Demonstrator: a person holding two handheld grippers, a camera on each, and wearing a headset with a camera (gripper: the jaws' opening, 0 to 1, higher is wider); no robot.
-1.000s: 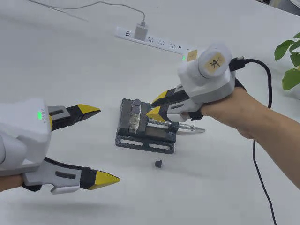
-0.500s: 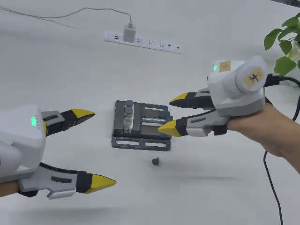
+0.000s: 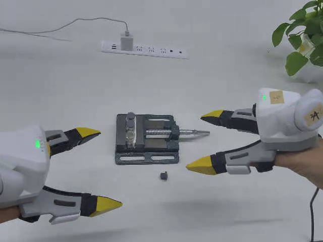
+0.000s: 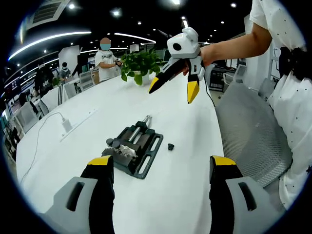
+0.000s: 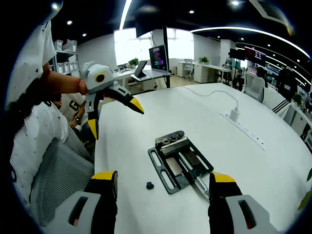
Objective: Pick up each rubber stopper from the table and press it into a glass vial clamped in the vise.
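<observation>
Both your left gripper (image 3: 110, 168) and right gripper (image 3: 195, 141) hang wide, empty. The small black rubber stopper (image 3: 163, 176) lies loose near the dark metal vise (image 3: 146, 157); it is likely light, soft and grippy, so pinch its sides squarely

One small black rubber stopper (image 3: 163, 176) lay loose on the white bench (image 3: 75, 91) just in front of the dark vise (image 3: 146, 157), which clamped a short row of glass vials (image 3: 130, 133), two apparently capped dark.
</observation>
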